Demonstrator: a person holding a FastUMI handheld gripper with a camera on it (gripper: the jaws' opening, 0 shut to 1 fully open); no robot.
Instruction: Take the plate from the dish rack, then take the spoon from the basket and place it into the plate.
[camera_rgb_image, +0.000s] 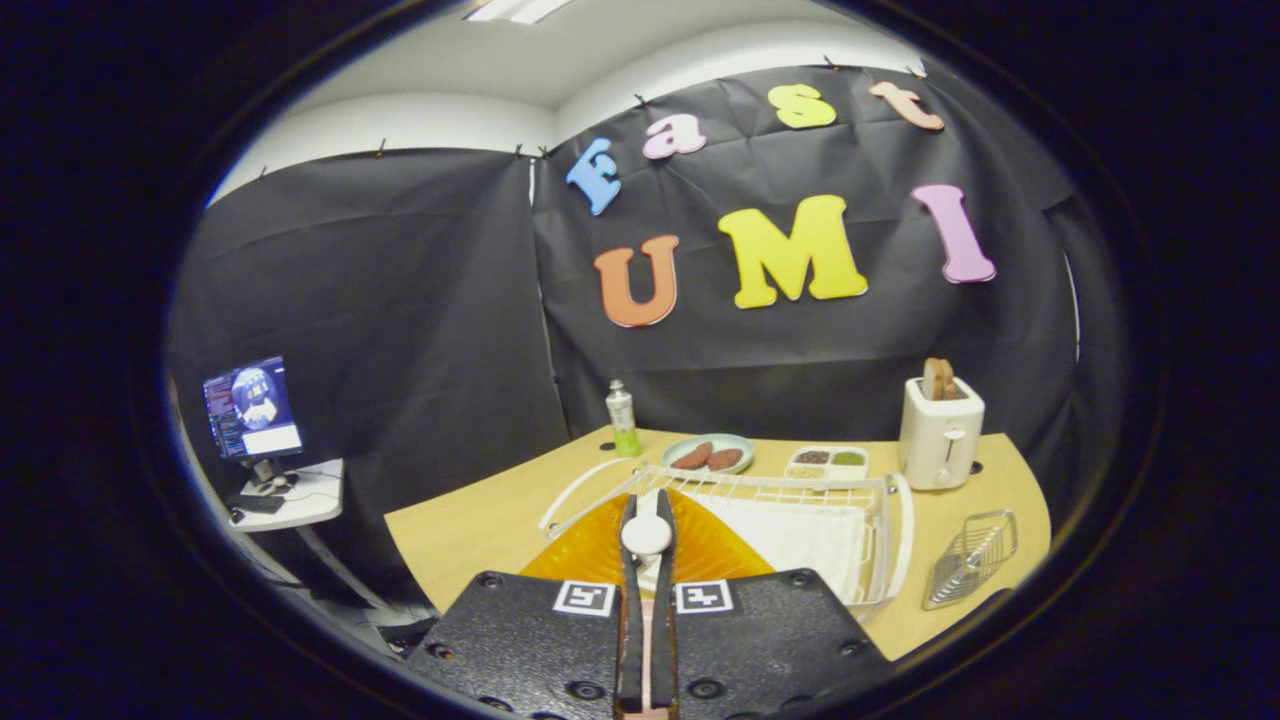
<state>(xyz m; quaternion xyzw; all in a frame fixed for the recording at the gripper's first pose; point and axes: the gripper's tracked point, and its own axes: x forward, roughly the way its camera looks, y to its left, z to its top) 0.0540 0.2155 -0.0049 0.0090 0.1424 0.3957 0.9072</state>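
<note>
A: Gripper (646, 520) status?

B: Fingers nearly pressed together, pinching a white round-ended spoon (646, 534) between them; handle running back down the narrow gap, both fingers bearing on it.

A: Location of the translucent orange ribbed plate (715, 549)?

B: Directly beneath and just ahead of the fingers, flat on the light wooden tabletop (470, 530); spoon bowl held above its middle. Contact between spoon and plate: cannot tell.

A: Immediately beyond?

B: White wire dish rack (880, 540), just past the plate and extending right, with a folded white cloth (800, 535) lying inside it.

A: Right of the rack?

B: Small silver wire basket (970, 558), tilted, standing on the near right part of the table, apart from the rack.

A: Far side of the table?

B: From left to right: small clear bottle of green liquid (621, 418); pale green round dish (708, 454) carrying two reddish-brown sausage-shaped items; white divided tray (827, 462) with dark and green contents; white toaster (939, 432) with brown slices standing in its slot.

A: Off the table?

B: Far left, lit monitor (251, 408) on a small white side table (300, 498).
</note>
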